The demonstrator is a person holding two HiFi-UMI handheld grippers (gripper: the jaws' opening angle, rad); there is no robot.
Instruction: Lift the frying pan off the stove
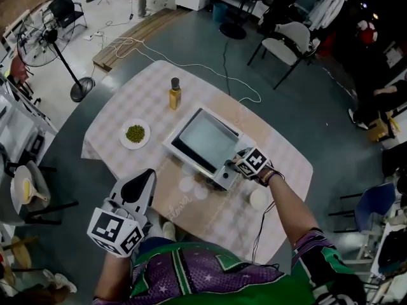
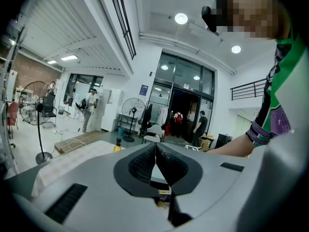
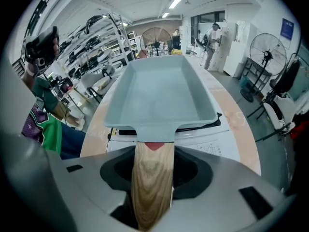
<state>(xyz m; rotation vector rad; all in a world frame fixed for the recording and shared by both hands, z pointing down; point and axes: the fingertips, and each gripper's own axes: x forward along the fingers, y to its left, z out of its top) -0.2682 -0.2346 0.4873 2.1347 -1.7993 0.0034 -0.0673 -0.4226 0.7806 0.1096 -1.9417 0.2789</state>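
Observation:
A square grey frying pan (image 1: 205, 138) with a wooden handle (image 3: 152, 178) sits on a white countertop stove (image 1: 222, 173) in the middle of the table. My right gripper (image 1: 240, 164) is at the pan's near right corner. In the right gripper view the jaws of that gripper (image 3: 153, 151) are shut on the wooden handle, and the pan (image 3: 159, 93) still rests flat on the stove (image 3: 212, 139). My left gripper (image 1: 143, 180) hangs off the table's near edge, close to my body. It is shut with nothing between its pads (image 2: 155, 151) and points out over the room.
A yellow oil bottle (image 1: 174, 94) stands beyond the stove, and a white plate of green peas (image 1: 135, 133) lies to its left. A small white bowl (image 1: 259, 197) sits near my right forearm. The checked table (image 1: 127, 100) has chairs and a standing fan (image 1: 60, 56) around it.

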